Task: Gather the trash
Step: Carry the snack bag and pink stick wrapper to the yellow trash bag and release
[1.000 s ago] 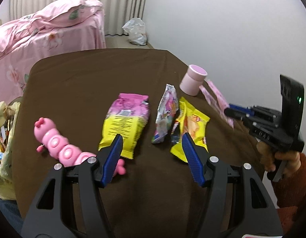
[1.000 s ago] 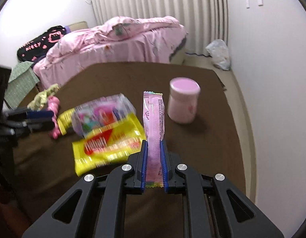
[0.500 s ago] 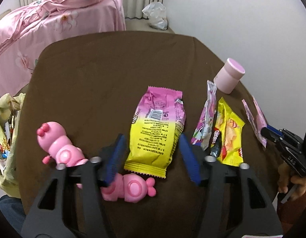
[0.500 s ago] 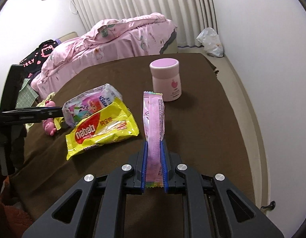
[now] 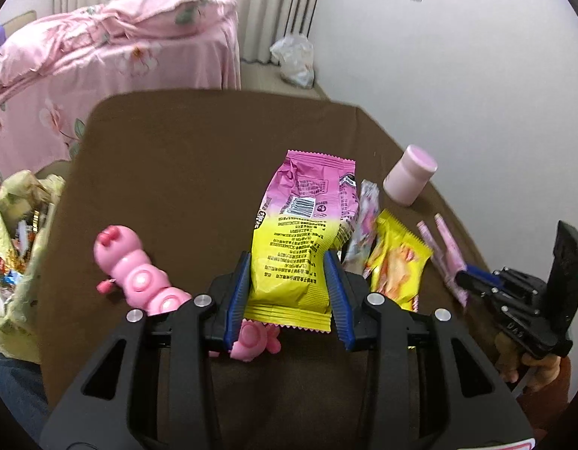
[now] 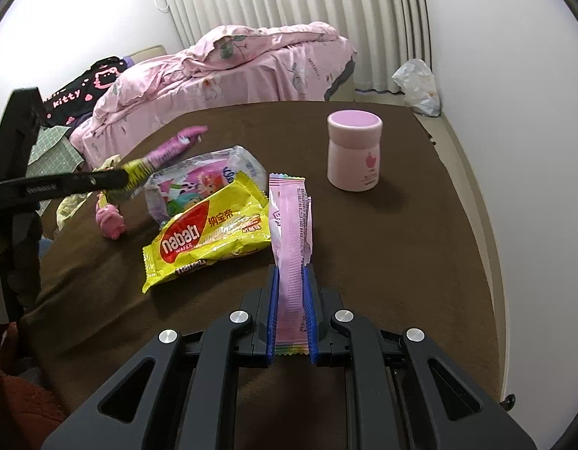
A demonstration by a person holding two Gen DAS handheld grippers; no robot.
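Two hand-held grippers over a table (image 6: 420, 232) covered in brown cloth. The left gripper (image 5: 289, 288) has just been closing its jaws, which now stand partly apart with the yellow lower end of a pink-and-yellow snack bag (image 5: 307, 232) between the blue pads (image 5: 238, 292), both pads touching its sides; in the right wrist view the bag appears tilted up off the cloth. The right gripper (image 6: 292, 311) has its jaws nearly together, clamped on a narrow pink wrapper (image 6: 291, 247) that stands upright. On the cloth between the two lie a yellow wafer packet (image 6: 206, 236) and, just behind and partly under it, a clear cartoon-printed packet (image 6: 199, 180). A pink jar (image 6: 354, 150) stands well apart toward the wall. A pink caterpillar toy (image 5: 139, 273) lies beside the left gripper. A bag of wrappers (image 5: 15, 247) sits at the table's left edge.
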